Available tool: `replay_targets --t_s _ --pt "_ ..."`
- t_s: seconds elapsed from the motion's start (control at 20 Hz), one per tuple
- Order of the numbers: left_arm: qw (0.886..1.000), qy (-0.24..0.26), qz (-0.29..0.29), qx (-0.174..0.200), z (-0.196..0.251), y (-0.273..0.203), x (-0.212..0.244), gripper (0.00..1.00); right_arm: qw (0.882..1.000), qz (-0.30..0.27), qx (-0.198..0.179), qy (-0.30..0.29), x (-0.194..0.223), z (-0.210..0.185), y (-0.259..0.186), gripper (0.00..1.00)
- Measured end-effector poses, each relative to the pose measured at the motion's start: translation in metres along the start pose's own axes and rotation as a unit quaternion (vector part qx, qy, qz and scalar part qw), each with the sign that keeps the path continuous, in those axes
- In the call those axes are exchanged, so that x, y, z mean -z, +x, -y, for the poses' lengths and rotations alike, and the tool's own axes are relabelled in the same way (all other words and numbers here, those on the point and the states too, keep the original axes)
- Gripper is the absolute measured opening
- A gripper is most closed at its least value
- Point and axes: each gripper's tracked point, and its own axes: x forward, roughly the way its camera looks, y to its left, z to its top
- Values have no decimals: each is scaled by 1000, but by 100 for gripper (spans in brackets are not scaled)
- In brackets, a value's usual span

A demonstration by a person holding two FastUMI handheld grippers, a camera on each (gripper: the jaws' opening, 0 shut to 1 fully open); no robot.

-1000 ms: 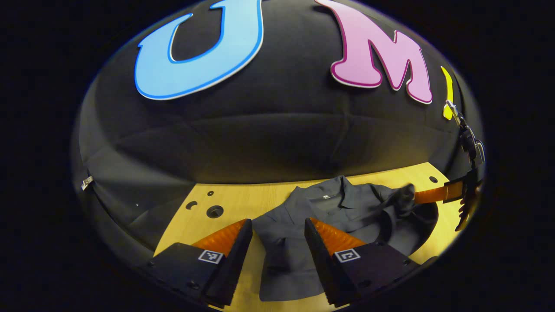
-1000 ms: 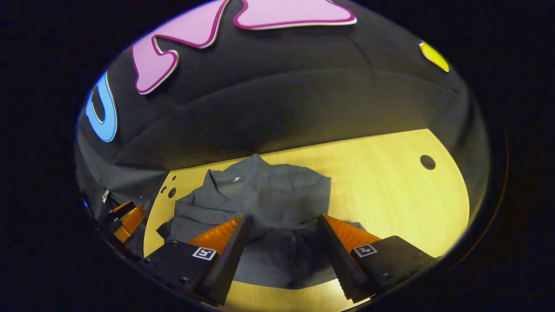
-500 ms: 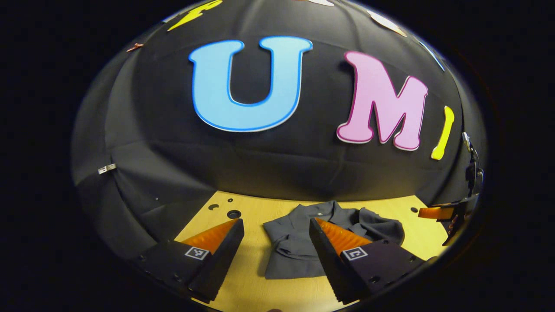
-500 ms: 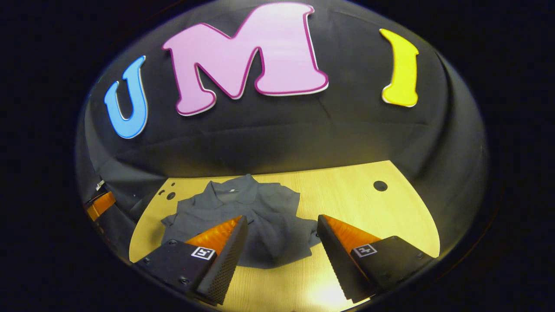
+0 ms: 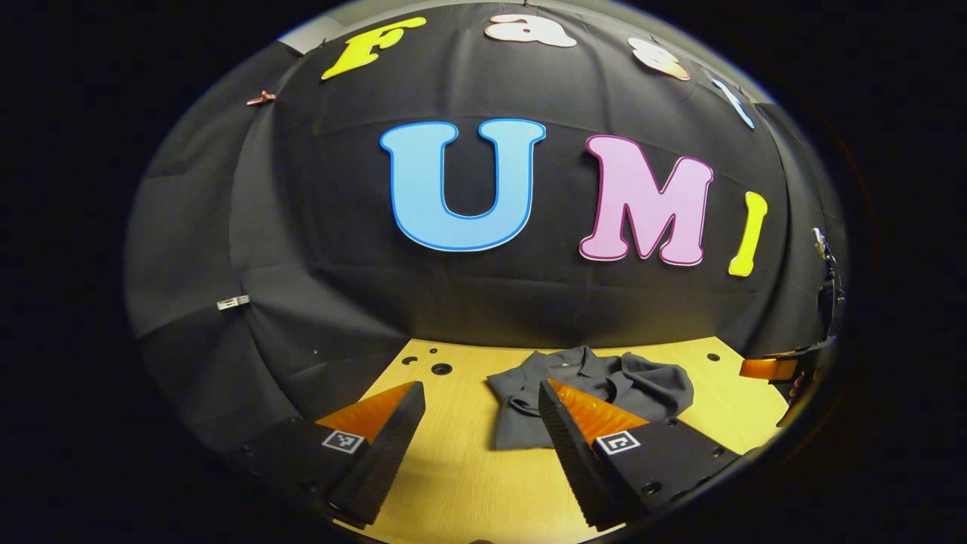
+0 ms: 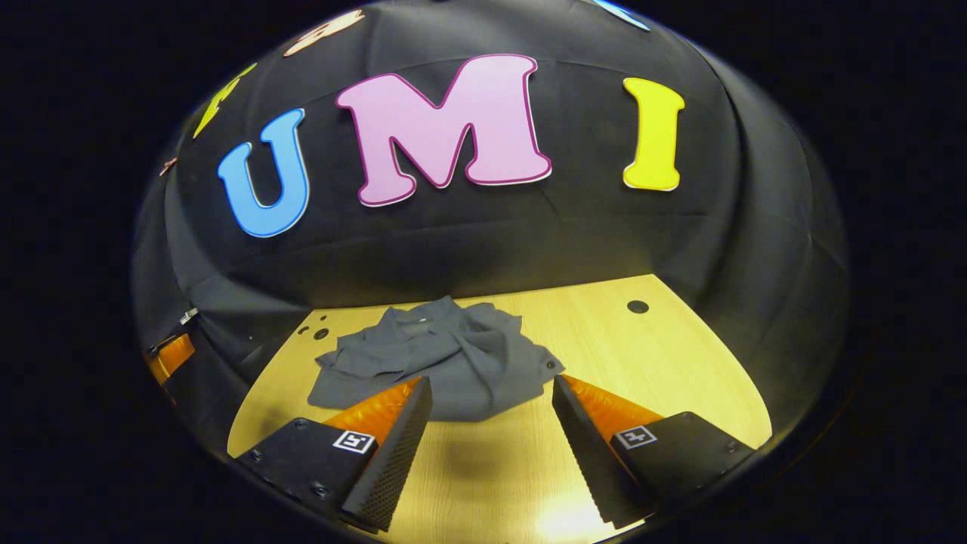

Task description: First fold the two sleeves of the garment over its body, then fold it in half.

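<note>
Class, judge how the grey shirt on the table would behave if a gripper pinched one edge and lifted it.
The shirt lies rumpled in soft folds, so it would probably droop and its folds come undone. It looks thin, likely light. Pushed, it would probably bunch on the table.

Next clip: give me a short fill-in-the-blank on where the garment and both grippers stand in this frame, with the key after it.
1. The grey garment lies on the wooden ____.
2. The jaws of the right gripper stand ____, with nothing between them.
3. The left gripper holds ____ in its jaws.
4. At the garment's far end, nearest the booth wall, sits its ____.

Missing words: table; open; nothing; collar
</note>
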Motion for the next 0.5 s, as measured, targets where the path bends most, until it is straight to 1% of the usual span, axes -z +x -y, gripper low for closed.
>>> replay_targets --t_s 0.1,0.25,0.45,0.5 --pt "1000 -3 6 19 10 -19 9 95 1000 2 -10 7 13 -8 -18 99" --pt "999 -26 12 40 22 -45 18 95 1000 4 -19 0 29 -13 -39 98" --pt "999 -31 23 35 27 -64 26 95 1000 8 -15 -8 43 -12 -65 98" --pt "998 -36 20 39 33 -68 29 92 1000 8 -13 -4 48 -12 -72 99"
